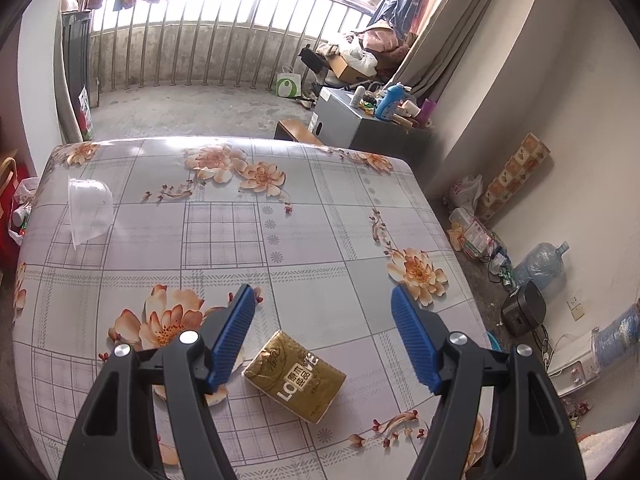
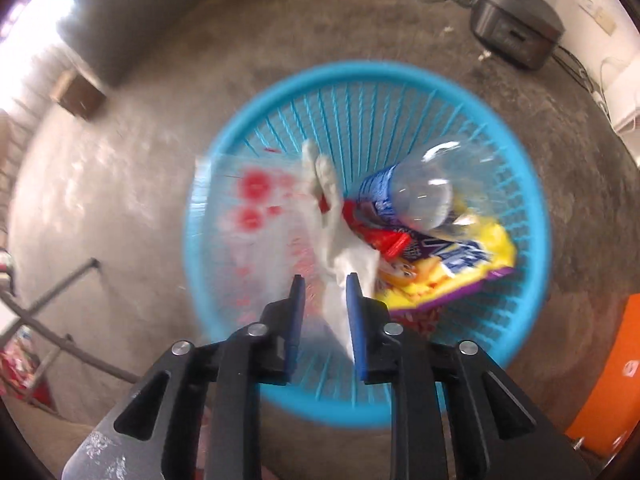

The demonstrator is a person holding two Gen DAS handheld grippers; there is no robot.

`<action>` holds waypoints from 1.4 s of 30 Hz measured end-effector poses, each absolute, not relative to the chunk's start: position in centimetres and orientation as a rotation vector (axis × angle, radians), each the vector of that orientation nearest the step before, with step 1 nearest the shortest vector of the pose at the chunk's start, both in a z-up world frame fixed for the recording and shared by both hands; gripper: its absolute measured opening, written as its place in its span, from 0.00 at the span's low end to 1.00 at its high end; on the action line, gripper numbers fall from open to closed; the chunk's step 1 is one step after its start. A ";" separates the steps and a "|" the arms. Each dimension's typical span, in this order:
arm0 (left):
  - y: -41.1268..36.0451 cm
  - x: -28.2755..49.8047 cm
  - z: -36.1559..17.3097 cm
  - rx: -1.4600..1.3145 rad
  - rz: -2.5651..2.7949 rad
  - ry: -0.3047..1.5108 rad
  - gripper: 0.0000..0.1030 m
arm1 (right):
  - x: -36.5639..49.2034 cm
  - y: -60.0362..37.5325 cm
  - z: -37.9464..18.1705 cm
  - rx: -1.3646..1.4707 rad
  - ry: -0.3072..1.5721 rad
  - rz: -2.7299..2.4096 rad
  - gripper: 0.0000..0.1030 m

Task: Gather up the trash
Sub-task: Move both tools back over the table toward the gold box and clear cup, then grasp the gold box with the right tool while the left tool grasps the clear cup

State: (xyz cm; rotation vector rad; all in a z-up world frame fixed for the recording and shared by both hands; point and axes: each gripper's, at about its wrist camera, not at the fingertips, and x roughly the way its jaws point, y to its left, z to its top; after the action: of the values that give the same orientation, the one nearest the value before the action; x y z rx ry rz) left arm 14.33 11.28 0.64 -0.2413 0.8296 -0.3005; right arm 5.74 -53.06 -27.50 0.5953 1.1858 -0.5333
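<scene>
Blue pads on both your tongs. Your left tongs [image 1: 320, 304] hang over the bench [image 1: 224, 232] with jaws spread wide, gripping nothing. A gold tissue pack [image 1: 295, 376] lies flat on the floral oilcloth, between the two pads but touching neither, slightly nearer the left-hand pad in the picture. A clear plastic tub [image 1: 89, 208] sits upside down near the far left edge of the bench, well apart from the pack.

Your right tongs [image 2: 325, 286] point steeply down over a turquoise slatted basket [image 2: 532, 216] on the concrete floor [image 2: 120, 184]. Jaws are narrow, parted a little. A crumpled white tissue [image 2: 340, 248] trails out between them, lying against the right-hand pad; with the blur you cannot tell whether the pads press on it or it hangs loose. The view is motion-smeared.

Inside the basket: a clear plastic bottle [image 2: 420, 196] with a blue label, a yellow and purple snack bag [image 2: 452, 268] under it, a red wrapper [image 2: 384, 240] beside the tissue, and a clear sheet with red print [image 2: 256, 208] against the left wall. An orange box [image 2: 608, 376] stands right of the basket, and a dark grey appliance [image 2: 516, 28] sits farther back by the wall.
</scene>
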 end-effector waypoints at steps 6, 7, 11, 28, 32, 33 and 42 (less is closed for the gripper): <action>13.9 11.5 0.8 -0.281 -0.311 0.806 0.66 | 1.9 -54.0 -20.7 0.756 0.963 -0.539 0.41; 14.4 11.0 1.0 -0.283 -0.310 0.796 0.66 | 1.7 -53.9 -19.5 0.765 0.932 -0.537 0.41; 16.6 9.1 1.0 -0.292 -0.294 0.772 0.66 | 1.3 -50.7 -13.2 0.716 0.833 -0.461 0.42; 26.6 9.4 0.2 -0.292 -0.134 0.676 0.66 | 15.2 -16.5 -0.5 0.201 0.796 0.448 0.57; 28.2 11.6 -0.6 -0.248 -0.103 0.679 0.66 | 16.9 -9.4 -2.7 0.104 0.873 0.579 0.62; 28.5 12.2 -0.9 -0.229 -0.099 0.679 0.66 | 17.1 -7.8 -2.9 0.073 0.883 0.606 0.63; 31.3 16.3 -3.3 -0.191 -0.081 0.709 0.66 | 16.6 0.8 -5.6 -0.226 0.982 0.726 0.74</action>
State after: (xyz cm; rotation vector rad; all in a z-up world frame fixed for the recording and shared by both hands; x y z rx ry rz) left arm 16.34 31.25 -3.32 -0.1906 0.7092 -0.0810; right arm 16.60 0.77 -5.64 -0.2257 0.9824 0.7260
